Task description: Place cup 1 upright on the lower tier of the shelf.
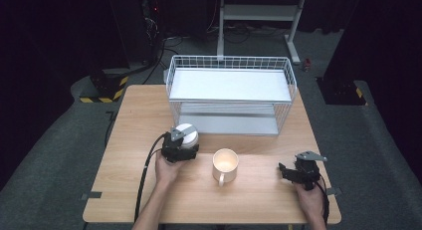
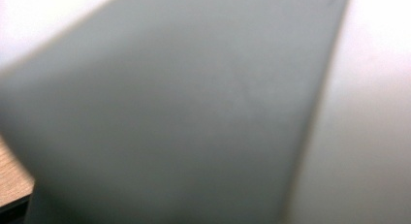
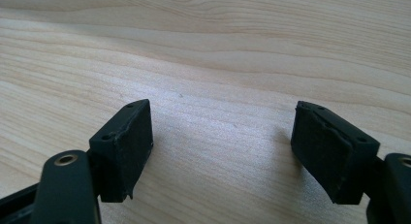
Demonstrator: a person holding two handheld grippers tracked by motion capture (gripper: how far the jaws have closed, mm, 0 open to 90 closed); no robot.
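Note:
A round grey cup with a white top stands on the wooden table, just in front of the wire rack. My left gripper sits right against its near side. In the left gripper view the cup's blurred grey wall is so close that it hides the jaws, so I cannot tell whether they press on it. A cream mug stands upright at the table's middle, handle toward the person. My right gripper rests low over bare wood at the right front, open with nothing between its pads.
A white wire rack with two shelves stands at the back of the table, open toward the person. A black cable trails from the left gripper off the front edge. Bare wood lies between the mug and the right gripper.

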